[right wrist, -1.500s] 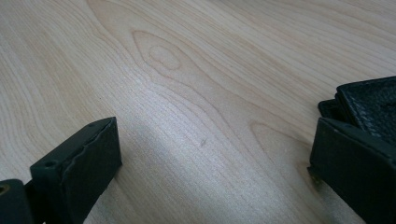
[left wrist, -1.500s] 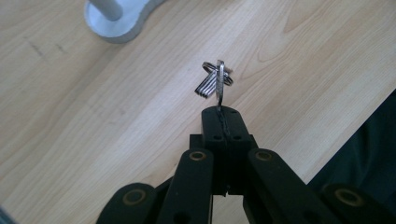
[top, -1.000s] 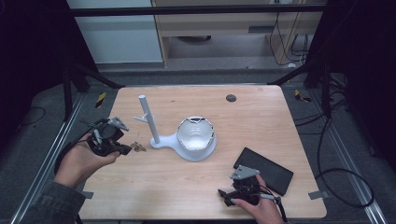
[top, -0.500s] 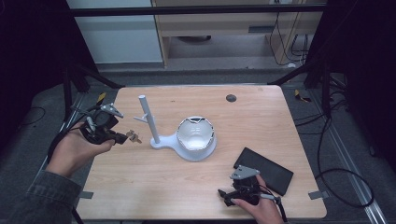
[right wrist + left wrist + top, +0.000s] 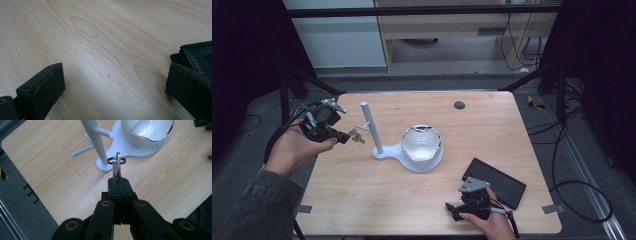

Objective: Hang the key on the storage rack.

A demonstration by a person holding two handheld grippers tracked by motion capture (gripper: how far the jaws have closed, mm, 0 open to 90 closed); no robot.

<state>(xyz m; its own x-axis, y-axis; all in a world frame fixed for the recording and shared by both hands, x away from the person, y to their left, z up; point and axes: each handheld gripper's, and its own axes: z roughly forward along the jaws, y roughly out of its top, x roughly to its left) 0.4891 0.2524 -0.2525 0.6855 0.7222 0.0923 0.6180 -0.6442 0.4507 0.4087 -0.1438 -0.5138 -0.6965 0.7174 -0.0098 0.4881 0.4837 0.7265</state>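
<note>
My left gripper (image 5: 346,136) is held above the table's left side, shut on a small bunch of keys (image 5: 357,136). In the left gripper view the keys (image 5: 116,167) stick out past the closed jaws, with a dark key ring (image 5: 117,160) at their far end. Just beyond stands a white peg stand (image 5: 371,127) whose short pegs (image 5: 102,132) stick out sideways; the ring hangs close to its post, not touching. My right gripper (image 5: 453,207) rests near the front edge. In its own view the right gripper (image 5: 113,80) is open over bare wood.
A white bowl (image 5: 422,142) sits on the stand's flat base (image 5: 432,164). A black flat slab (image 5: 494,182) lies right of my right gripper, its corner (image 5: 200,55) beside the right jaw. A dark round spot (image 5: 459,105) marks the table's far side.
The left hand has lifted the keys and carried them up the picture, level with the stand's lower peg. The right hand has stayed put.
</note>
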